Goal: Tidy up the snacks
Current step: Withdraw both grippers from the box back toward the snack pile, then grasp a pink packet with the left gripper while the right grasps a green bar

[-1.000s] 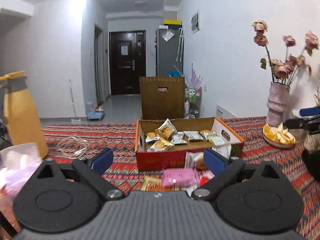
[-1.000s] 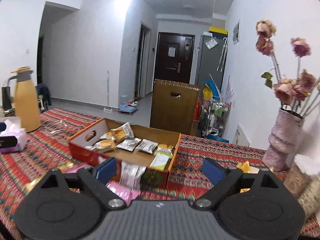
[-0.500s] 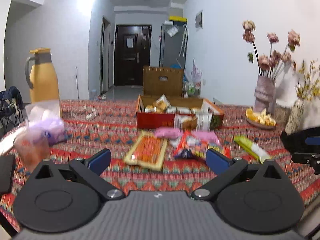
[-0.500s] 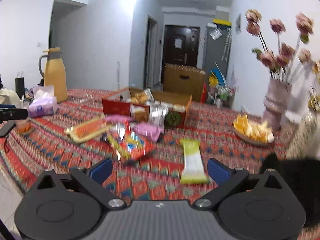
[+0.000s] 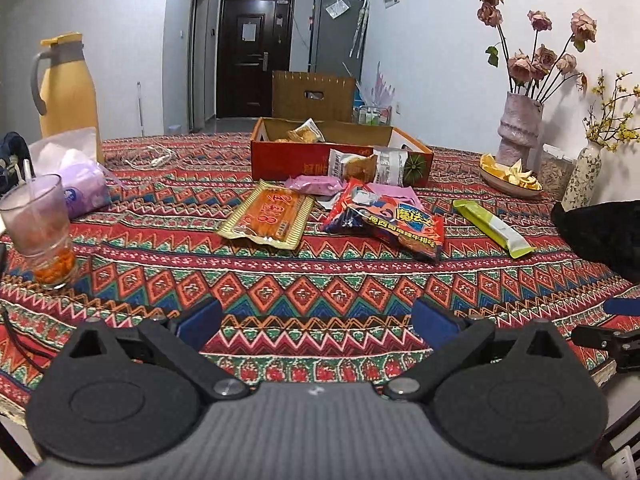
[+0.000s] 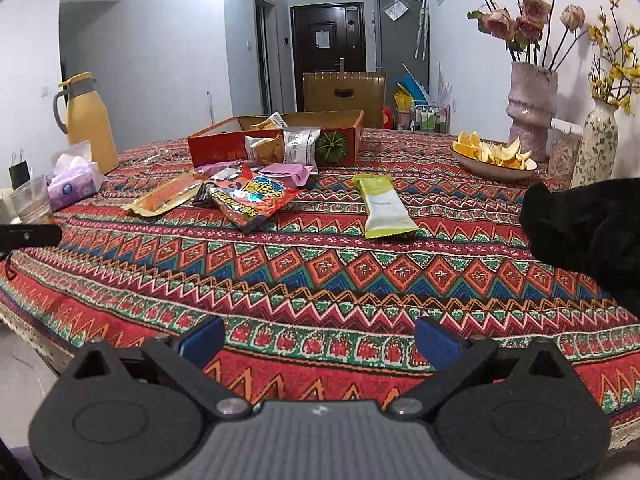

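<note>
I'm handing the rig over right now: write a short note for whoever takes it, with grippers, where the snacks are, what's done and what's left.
Left gripper: open, empty, over the near table edge.
Right gripper: open, empty; its jaws have just been opening with nothing between them.
Box: far middle of the table, a few packets already inside, two more leaning on its front.
Loose in front of it: orange packet, red chip bag, pink packets, green bar off to the right.
Left to do: put the loose packets into the box.

Left tool [image 5: 316, 322] jaws wide, empty; right tool [image 6: 318, 340] just opened wide, empty
</note>
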